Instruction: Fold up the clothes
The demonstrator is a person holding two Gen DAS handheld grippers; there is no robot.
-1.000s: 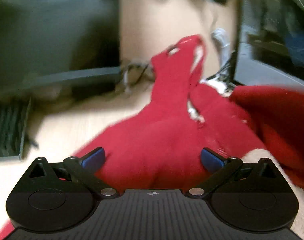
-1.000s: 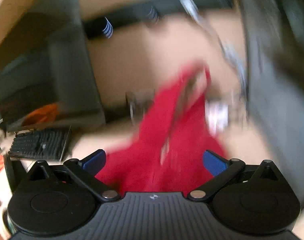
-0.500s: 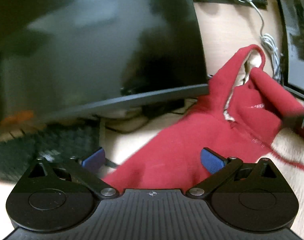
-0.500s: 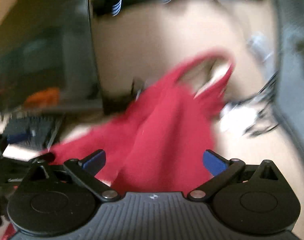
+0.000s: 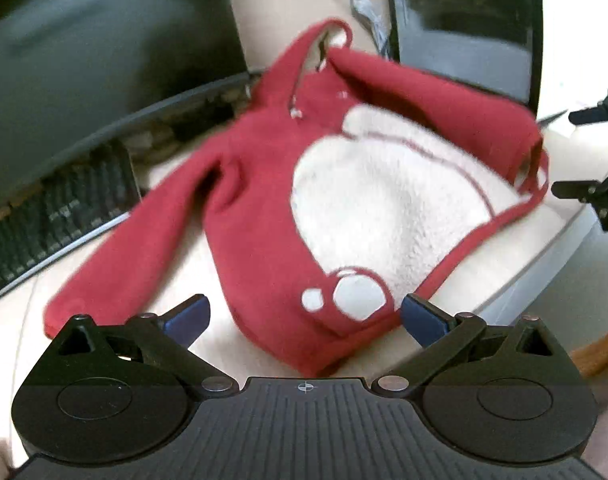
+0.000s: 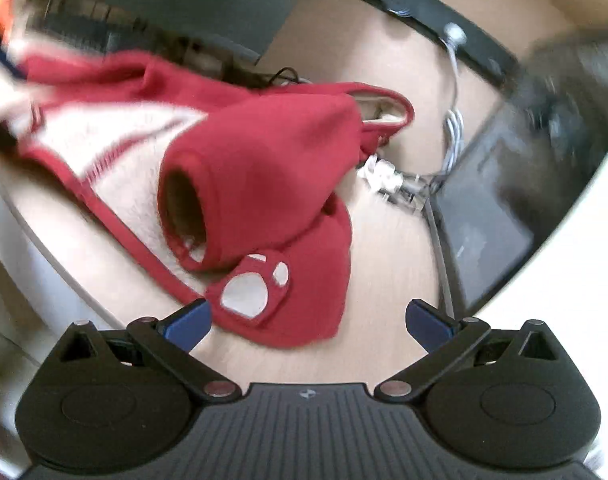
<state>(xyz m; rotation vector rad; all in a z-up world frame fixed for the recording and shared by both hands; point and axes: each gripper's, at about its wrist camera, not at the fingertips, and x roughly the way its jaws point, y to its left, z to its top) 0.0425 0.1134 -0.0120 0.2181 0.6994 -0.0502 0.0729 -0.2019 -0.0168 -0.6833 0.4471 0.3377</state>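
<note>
**Both grippers empty above the hoodie**

I see my left gripper [image 5: 304, 314] and right gripper [image 6: 308, 316] with jaws spread wide, holding nothing. Just beyond them the red hoodie [image 5: 259, 184] lies on the pale desk [image 6: 388, 240], fleece lining exposed, one sleeve [image 6: 263, 168] folded across it. A keyboard [image 5: 59, 208] sits beside.

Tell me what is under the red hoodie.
The red hoodie lies on a light wooden desk, bare around it. Whatever lies beneath the fabric itself is covered and cannot be seen.
</note>
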